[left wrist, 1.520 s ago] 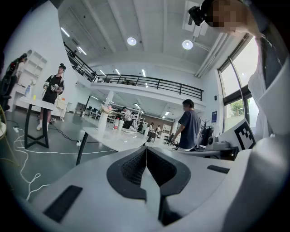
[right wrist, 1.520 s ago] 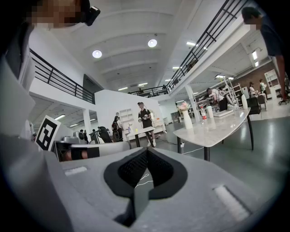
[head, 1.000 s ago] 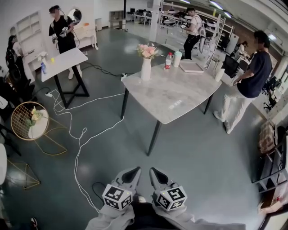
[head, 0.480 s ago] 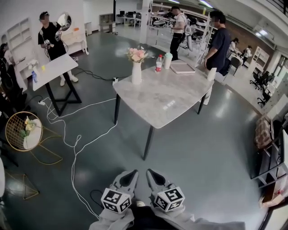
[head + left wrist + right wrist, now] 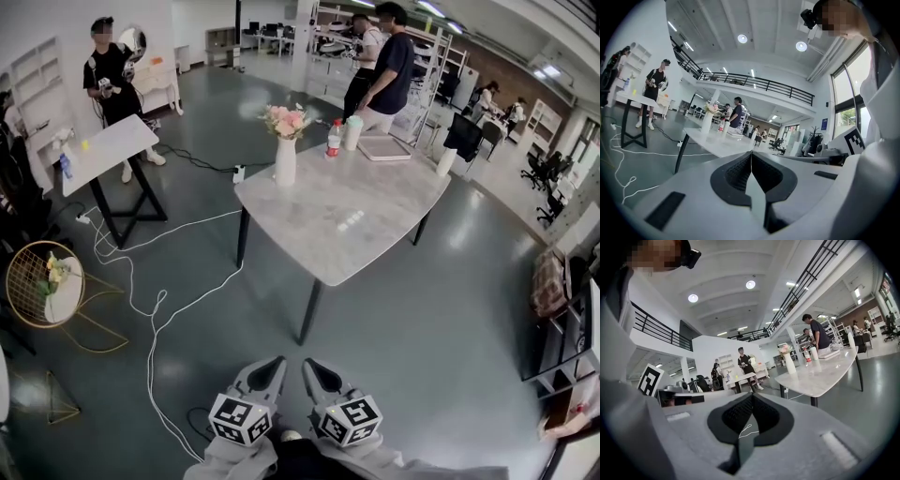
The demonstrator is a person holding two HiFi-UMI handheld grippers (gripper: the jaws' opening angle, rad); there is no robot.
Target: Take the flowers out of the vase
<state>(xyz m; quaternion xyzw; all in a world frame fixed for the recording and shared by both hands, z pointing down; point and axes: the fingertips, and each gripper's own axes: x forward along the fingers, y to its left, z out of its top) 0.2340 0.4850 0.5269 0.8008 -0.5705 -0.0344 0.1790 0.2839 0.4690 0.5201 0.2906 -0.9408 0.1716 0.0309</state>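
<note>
A white vase (image 5: 285,161) with pink flowers (image 5: 285,120) stands upright at the far left corner of a pale marble table (image 5: 375,225). The same vase (image 5: 707,123) shows small in the left gripper view, and the vase (image 5: 789,363) again in the right gripper view. My left gripper (image 5: 277,362) and right gripper (image 5: 306,364) hang side by side low in the head view, well short of the table, over the grey floor. Both have their jaws pressed together with nothing between them.
A red-capped bottle (image 5: 334,139), a white cup (image 5: 353,132) and a flat white box (image 5: 382,147) stand at the table's far end. Two people (image 5: 386,70) stand behind it. White cables (image 5: 155,309) trail over the floor at left, beside a gold wire stand (image 5: 42,286) and a second table (image 5: 103,150).
The table with the vase has come nearer in the head view. The person in dark top has walked from the table's right side round to its far end. Both grippers stay shut.
</note>
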